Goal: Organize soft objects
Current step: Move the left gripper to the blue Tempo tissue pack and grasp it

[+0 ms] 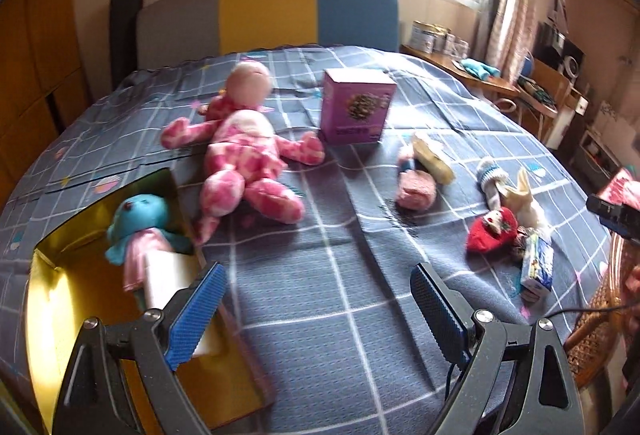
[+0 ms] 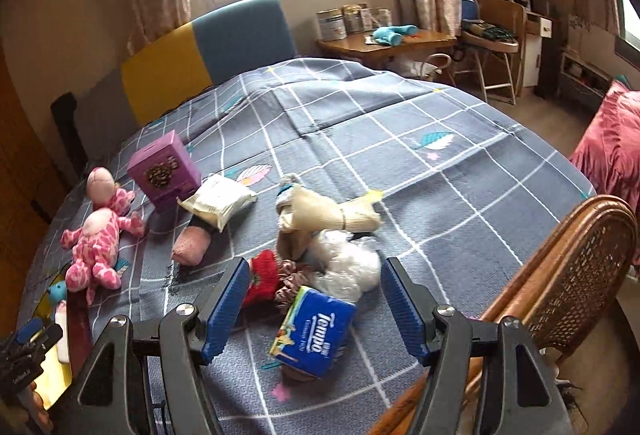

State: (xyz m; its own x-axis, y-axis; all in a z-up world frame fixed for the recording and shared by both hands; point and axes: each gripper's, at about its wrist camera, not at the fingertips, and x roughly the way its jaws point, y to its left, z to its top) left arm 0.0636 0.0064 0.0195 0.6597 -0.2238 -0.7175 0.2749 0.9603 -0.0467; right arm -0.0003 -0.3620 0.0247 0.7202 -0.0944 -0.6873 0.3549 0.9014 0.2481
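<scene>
On the bed (image 1: 320, 295), a doll (image 1: 240, 151) lies between an open box (image 1: 52, 291) and a carton (image 1: 354, 107).

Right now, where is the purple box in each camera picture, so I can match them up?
Left wrist view: the purple box stands upper centre, right of the pink plush doll.
Right wrist view: the purple box is at middle left, just above that doll.
Shared landmark: the yellow and blue headboard.

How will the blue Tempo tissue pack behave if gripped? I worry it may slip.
The Tempo tissue pack looks glossy, so the pads could slide on its wrapper. It is probably light and squashy, likely denting rather than resisting. It lies tilted against the toy pile, so a push might shift it.
</scene>
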